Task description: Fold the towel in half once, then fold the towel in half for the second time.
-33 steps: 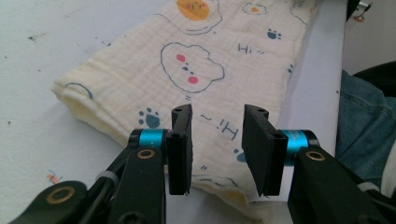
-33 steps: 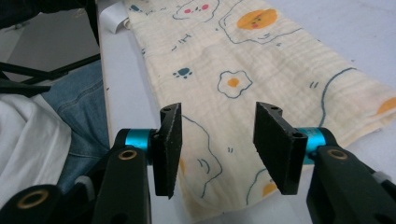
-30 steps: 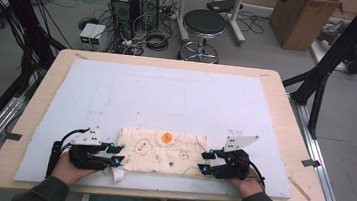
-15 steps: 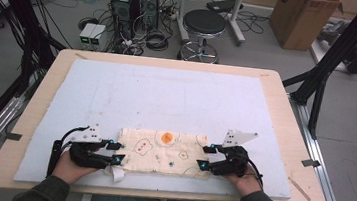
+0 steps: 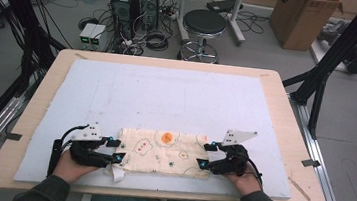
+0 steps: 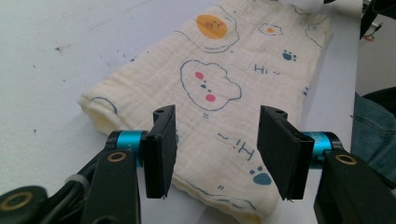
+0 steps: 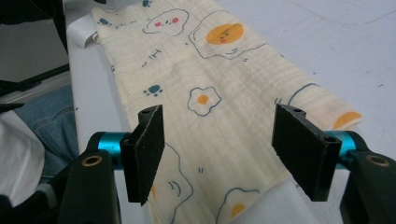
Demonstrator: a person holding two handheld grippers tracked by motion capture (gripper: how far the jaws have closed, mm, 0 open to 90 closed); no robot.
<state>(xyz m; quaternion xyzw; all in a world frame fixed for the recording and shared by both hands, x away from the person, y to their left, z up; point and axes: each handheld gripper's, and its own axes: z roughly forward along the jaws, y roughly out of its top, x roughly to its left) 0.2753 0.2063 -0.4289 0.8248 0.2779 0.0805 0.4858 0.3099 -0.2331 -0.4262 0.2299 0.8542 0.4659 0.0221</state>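
A folded cream cloth [image 5: 166,152] printed with fried eggs, clouds and paws lies flat near the front edge of the white mat [image 5: 166,99]. My left gripper [image 5: 116,149] is at the cloth's left end and has just been opening. In the left gripper view the cloth [image 6: 210,84] lies under the spread jaws of that gripper [image 6: 219,149], and the pads do not press on it. My right gripper [image 5: 205,155] is at the right end and has also just been opening. In the right gripper view this gripper [image 7: 229,149] stands wide over the cloth [image 7: 205,60].
The mat covers a wooden table [image 5: 285,117]. A white tag [image 5: 117,173] sticks out at the cloth's near-left corner. On the floor beyond the far edge are a stool [image 5: 203,25], computer towers [image 5: 136,5] and a cardboard box [image 5: 303,15]. Black frame posts [image 5: 337,52] flank the table.
Both grippers' jaws have spread wider at the two ends of the cloth. The hands and the cloth stay where they were.
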